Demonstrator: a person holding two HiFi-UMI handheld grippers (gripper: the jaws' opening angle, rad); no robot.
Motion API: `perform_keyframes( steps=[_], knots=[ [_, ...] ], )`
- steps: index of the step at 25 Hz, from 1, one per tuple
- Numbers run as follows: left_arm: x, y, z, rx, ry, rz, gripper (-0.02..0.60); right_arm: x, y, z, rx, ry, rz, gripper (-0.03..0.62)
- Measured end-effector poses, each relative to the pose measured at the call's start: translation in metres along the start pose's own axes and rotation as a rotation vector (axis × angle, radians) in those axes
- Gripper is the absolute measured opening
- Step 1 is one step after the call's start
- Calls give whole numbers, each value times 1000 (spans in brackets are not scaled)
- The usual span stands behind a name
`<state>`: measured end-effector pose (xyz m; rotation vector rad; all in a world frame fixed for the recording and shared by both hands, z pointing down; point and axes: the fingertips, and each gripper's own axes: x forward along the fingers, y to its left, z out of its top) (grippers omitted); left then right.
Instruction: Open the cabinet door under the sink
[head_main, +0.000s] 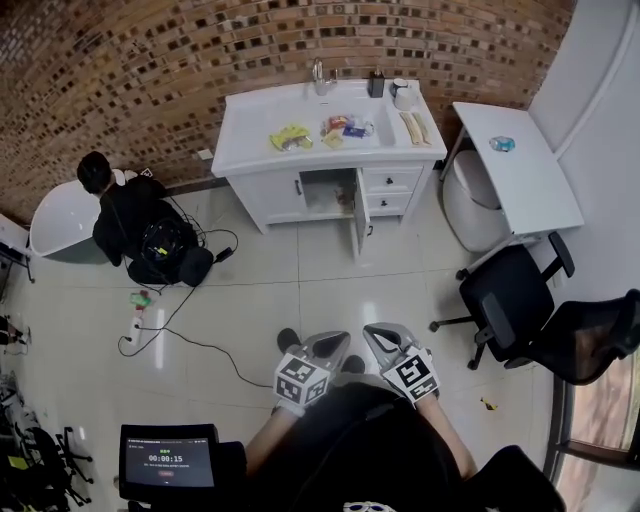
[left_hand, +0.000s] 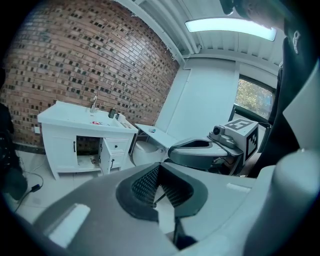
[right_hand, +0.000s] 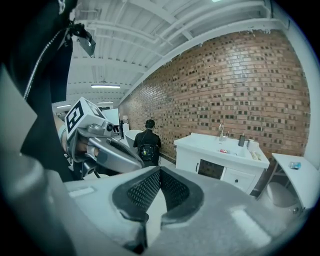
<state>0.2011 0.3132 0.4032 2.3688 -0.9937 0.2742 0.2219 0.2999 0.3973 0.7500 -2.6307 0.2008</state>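
Observation:
The white sink cabinet (head_main: 270, 200) stands against the brick wall, far from me. Its middle door (head_main: 357, 218) is swung out toward the room, and the dark compartment (head_main: 328, 192) behind it shows. The left door (head_main: 275, 190) is flat and closed. Both grippers are held close to my body, well short of the cabinet. My left gripper (head_main: 330, 346) and right gripper (head_main: 380, 336) are shut with nothing between the pads. The left gripper view shows its gripper (left_hand: 159, 167) with the open compartment (left_hand: 87, 146) in the distance. The right gripper (right_hand: 160, 170) points toward the cabinet (right_hand: 220, 160).
A person in black (head_main: 130, 220) crouches by a white bathtub (head_main: 55, 225), with cables and a power strip (head_main: 137, 325) on the floor. Right of the cabinet are a toilet (head_main: 470, 205), a white desk (head_main: 520, 165) and black office chairs (head_main: 510, 300). A timer screen (head_main: 168, 460) sits at bottom left.

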Motion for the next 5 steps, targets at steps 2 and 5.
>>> perform_keyframes(
  steps=[2,5],
  knots=[
    [-2,0,-1,-5,2,2,15,0,4,-3,6,9,7,-9],
    [-7,-6,-2,-15,1,14,15,-8,13,-8,17,22,21,-9]
  ],
)
